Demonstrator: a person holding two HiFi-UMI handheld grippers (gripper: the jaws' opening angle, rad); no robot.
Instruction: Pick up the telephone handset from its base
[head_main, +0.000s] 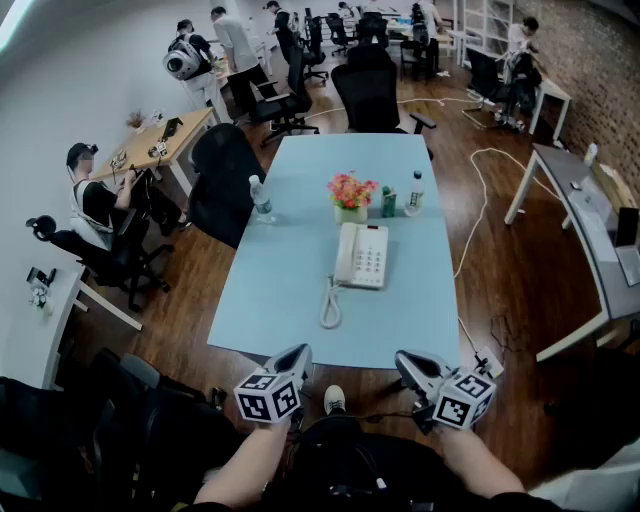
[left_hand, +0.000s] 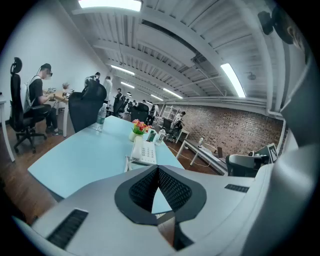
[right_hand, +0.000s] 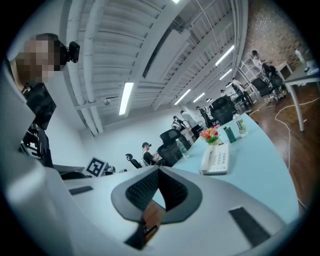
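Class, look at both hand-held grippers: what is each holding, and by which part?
Nothing. The left hand-held gripper and right hand-held gripper are shut and empty; the handset lies on its base.

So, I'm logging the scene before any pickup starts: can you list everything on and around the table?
light blue rectangular table: one, middle of the room
white desk telephone: one, mid-table, handset resting on its base
white coiled cord: one, trailing from the telephone toward the near edge
pot of pink and orange flowers: one, behind the telephone
green drink container: one, right of the flowers
clear plastic bottles: two, one beside the green container, one at the table's left edge
black office chairs: two, left side and far end
left gripper: grey, shut, empty
right gripper: grey, shut, empty
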